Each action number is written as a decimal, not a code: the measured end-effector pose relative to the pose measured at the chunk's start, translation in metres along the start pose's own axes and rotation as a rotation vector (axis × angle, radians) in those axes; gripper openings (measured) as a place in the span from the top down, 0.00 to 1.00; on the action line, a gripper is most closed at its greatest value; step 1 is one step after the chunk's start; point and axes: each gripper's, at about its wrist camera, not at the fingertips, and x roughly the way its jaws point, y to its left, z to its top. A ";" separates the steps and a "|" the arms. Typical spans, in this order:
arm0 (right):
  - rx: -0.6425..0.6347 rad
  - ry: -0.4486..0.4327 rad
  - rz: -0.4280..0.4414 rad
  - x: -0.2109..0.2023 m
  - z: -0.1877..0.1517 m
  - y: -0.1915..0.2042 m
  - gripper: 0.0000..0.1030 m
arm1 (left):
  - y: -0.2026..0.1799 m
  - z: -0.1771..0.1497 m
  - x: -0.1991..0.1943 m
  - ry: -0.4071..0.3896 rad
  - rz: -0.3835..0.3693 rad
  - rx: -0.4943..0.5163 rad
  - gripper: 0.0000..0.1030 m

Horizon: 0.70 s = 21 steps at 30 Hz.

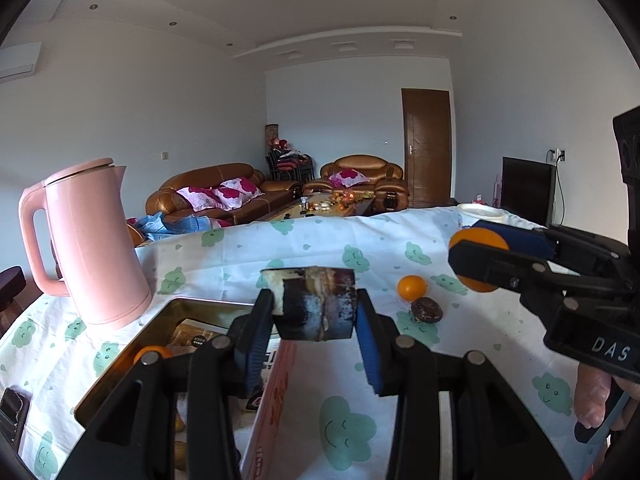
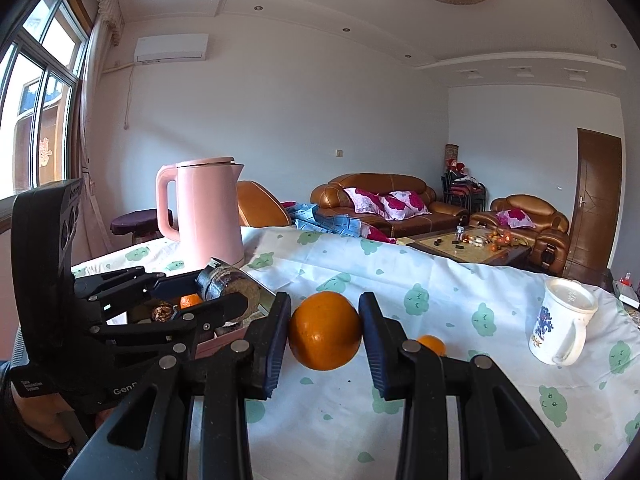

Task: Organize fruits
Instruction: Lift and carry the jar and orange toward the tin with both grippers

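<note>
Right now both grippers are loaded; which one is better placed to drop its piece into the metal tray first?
Left. The left gripper, holding the dark fruit, hangs at the metal tray. The right gripper holds its orange over bare cloth.

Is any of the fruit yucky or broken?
Yes. The left gripper holds a blackened, cut-off fruit chunk with a pale inside, looking rotten. A dark shrivelled round fruit lies on the cloud-print tablecloth beside a small fresh orange.

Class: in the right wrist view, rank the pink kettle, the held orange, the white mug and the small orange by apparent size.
1. pink kettle
2. held orange, though nearness enlarges it
3. white mug
4. small orange, partly hidden
</note>
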 end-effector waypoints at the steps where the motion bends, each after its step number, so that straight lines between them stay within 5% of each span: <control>1: -0.005 0.000 0.005 0.001 0.002 0.002 0.64 | 0.003 0.000 -0.002 0.002 0.005 -0.003 0.60; 21: -0.101 0.011 0.117 0.037 0.022 0.065 0.64 | 0.067 -0.011 -0.029 0.025 0.124 -0.056 0.60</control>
